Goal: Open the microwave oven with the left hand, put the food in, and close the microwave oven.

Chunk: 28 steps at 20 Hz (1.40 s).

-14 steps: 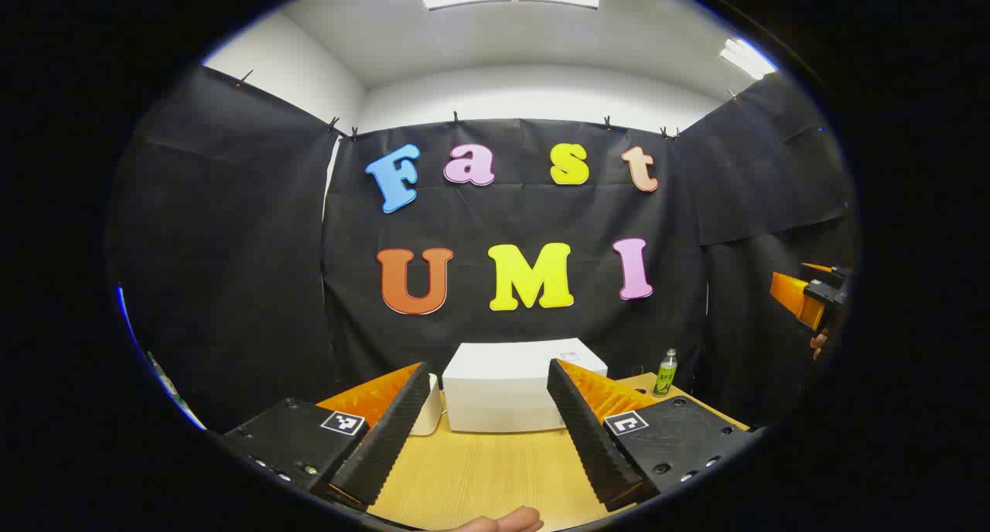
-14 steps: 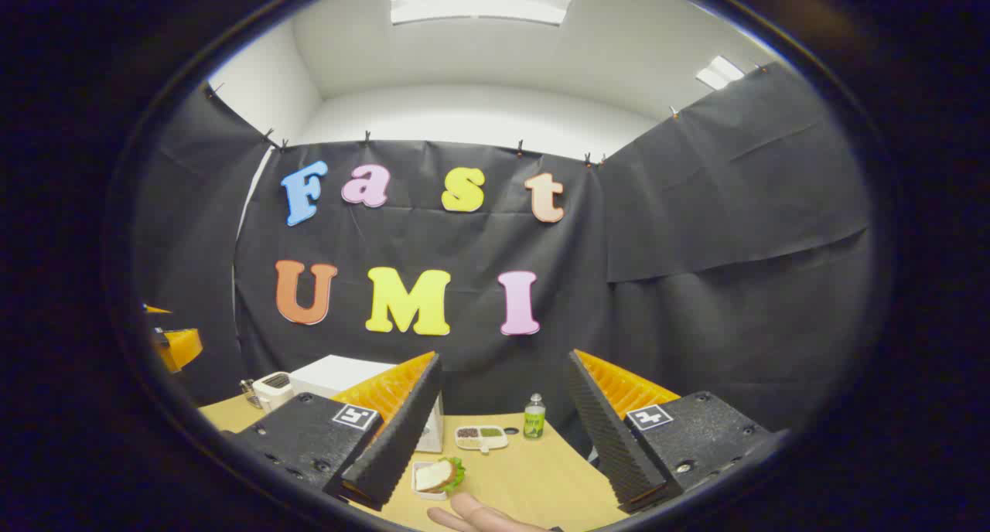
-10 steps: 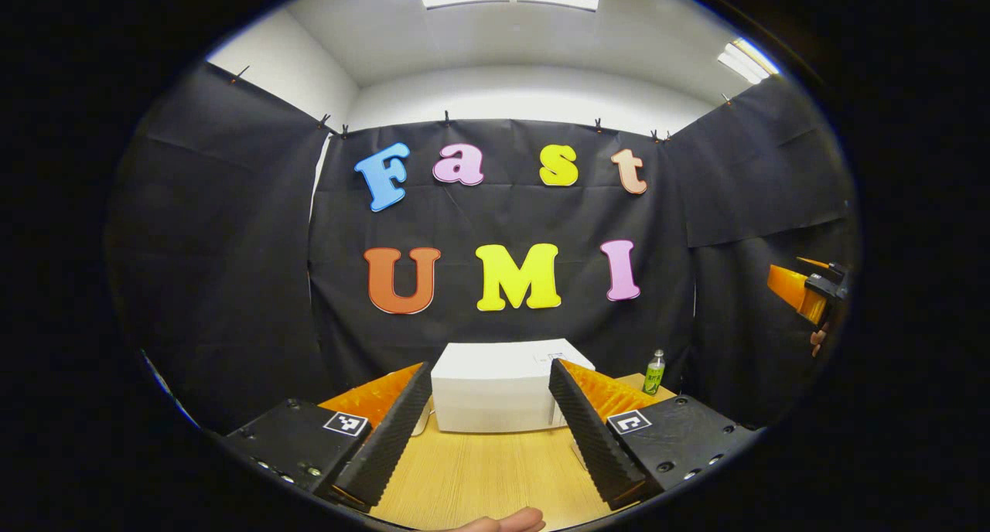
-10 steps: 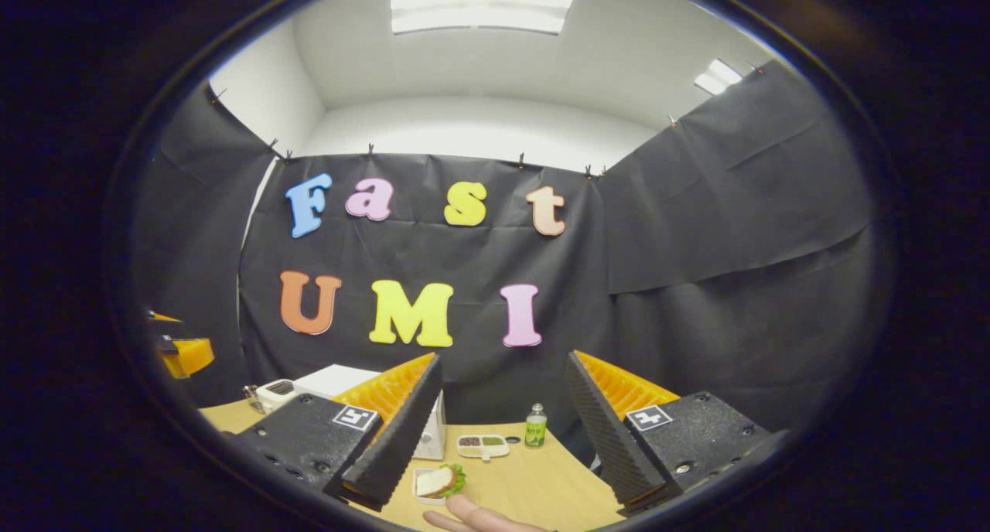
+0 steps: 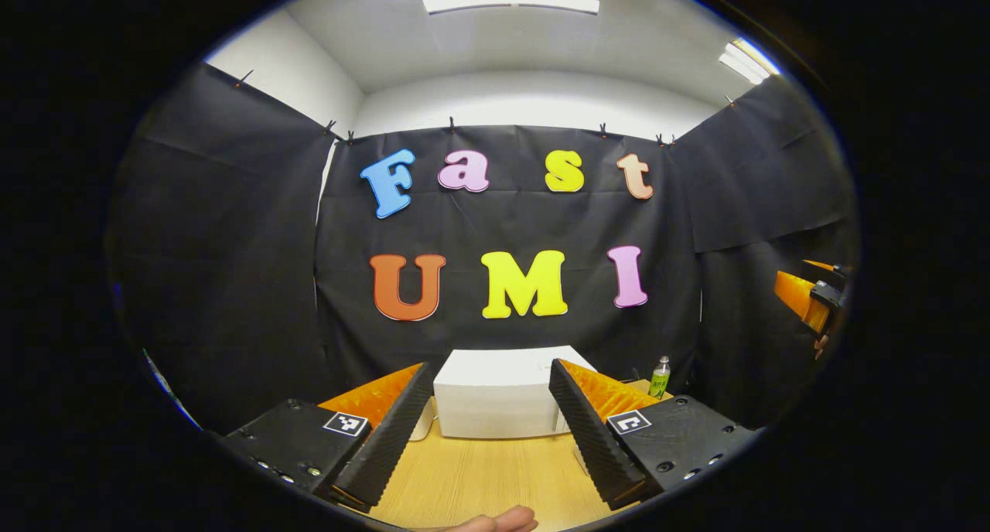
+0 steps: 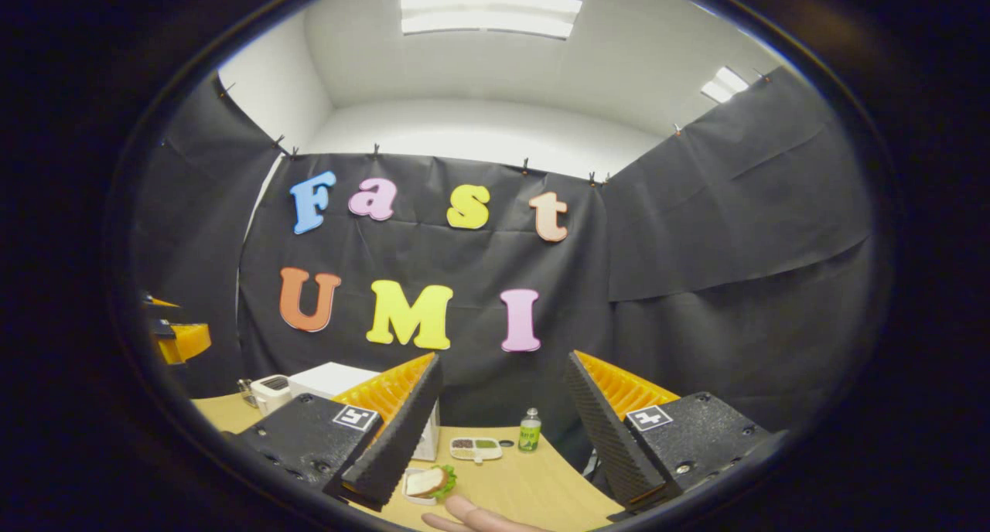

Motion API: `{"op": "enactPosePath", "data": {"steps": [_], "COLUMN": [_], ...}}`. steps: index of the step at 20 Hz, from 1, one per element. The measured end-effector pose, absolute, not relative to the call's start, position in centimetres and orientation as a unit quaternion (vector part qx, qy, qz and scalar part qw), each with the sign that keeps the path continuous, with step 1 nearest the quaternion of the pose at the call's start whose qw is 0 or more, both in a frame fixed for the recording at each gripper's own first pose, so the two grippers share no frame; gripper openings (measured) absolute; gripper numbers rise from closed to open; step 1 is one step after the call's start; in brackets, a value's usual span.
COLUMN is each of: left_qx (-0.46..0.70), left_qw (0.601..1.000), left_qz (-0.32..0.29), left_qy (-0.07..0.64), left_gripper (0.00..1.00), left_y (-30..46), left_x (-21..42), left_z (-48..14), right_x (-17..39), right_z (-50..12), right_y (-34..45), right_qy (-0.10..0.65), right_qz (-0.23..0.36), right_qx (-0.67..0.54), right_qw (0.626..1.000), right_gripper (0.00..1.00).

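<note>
The white microwave oven (image 5: 495,393) stands shut at the back of the wooden table (image 5: 479,478), straight ahead between my left gripper's fingers. My left gripper (image 5: 489,420) is open and empty, held above the table well short of the oven. In the right gripper view the food, a sandwich with lettuce on a small white tray (image 6: 428,483), lies on the table just right of the left finger. My right gripper (image 6: 499,416) is open and empty, above and in front of it. The microwave oven (image 6: 329,379) shows partly behind that finger.
A green bottle (image 5: 660,376) stands right of the oven, also seen as the bottle (image 6: 529,431) beside a small divided dish (image 6: 476,448). A white toaster (image 6: 271,393) sits left of the oven. The other gripper (image 5: 808,300) hovers at the far right. A fingertip (image 6: 464,509) shows at the bottom.
Both views have shifted slightly: the left one has steadied on the oven, and the sandwich has slid a little lower in the right gripper view. Both grippers remain open.
</note>
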<state>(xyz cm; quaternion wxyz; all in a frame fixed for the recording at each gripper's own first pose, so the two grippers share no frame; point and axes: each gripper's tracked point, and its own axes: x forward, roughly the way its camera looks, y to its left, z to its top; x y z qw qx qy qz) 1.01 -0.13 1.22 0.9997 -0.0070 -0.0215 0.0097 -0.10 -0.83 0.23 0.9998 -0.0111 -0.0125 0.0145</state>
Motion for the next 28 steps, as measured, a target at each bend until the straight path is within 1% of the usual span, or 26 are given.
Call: {"op": "enactPosePath", "data": {"steps": [4,5,9,10,11,12,13,16,19,22,26,27,28], "left_qx": [-0.024,-0.027,-0.009,-0.001,0.006,0.009,0.01,0.006,0.021,0.026,0.005,0.002,0.0], "left_qw": [0.996,0.995,0.993,0.994,0.995,0.996,0.997,0.999,1.0,1.0,0.998,0.998,0.997], "left_qz": [0.028,0.034,0.055,0.054,0.049,0.039,0.03,0.013,-0.004,-0.014,-0.042,-0.044,-0.043], "left_qy": [-0.075,-0.088,-0.101,-0.097,-0.088,-0.077,-0.065,-0.031,-0.015,0.005,0.046,0.055,0.062], "left_gripper": [0.96,0.96,0.96,0.96,0.96,0.96,0.96,0.96,0.96,0.96,0.96,0.96,0.96], "left_y": [-0.9,-1.1,-2.4,-3.1,-4.0,-5.2,-6.2,-8.7,-11.3,-13.4,-16.4,-16.8,-17.0], "left_x": [3.8,4.9,9.9,11.4,12.9,14.3,15.9,19.9,23.5,26.3,29.1,29.8,30.4], "left_z": [3.2,3.4,1.8,0.9,-0.3,-1.7,-3.1,-7.4,-11.7,-16.2,-21.6,-22.7,-23.6], "right_x": [0.9,1.2,2.7,3.1,3.6,3.9,4.2,5.1,6.2,7.1,8.0,8.2,8.4], "right_z": [-0.8,-1.0,-2.6,-3.1,-3.4,-3.7,-4.0,-4.5,-5.1,-6.3,-7.5,-7.9,-8.3], "right_y": [-1.5,-1.6,-3.0,-3.5,-3.9,-4.2,-4.5,-5.8,-7.0,-7.8,-9.4,-9.6,-9.7], "right_qy": [-0.008,-0.008,0.0,0.003,0.005,0.008,0.009,0.007,0.004,0.009,0.002,0.004,0.006], "right_qz": [0.022,0.026,0.025,0.023,0.021,0.02,0.02,0.014,0.003,-0.002,-0.015,-0.014,-0.012], "right_qx": [0.0,0.001,0.008,0.009,0.011,0.013,0.014,0.008,-0.001,-0.003,-0.008,-0.006,-0.005], "right_qw": [1.0,1.0,1.0,1.0,1.0,1.0,1.0,1.0,1.0,1.0,1.0,1.0,1.0], "right_gripper": [0.96,1.0,1.0,0.96,1.0,1.0,0.95,0.96,0.95,0.95,0.95,1.0,1.0]}}
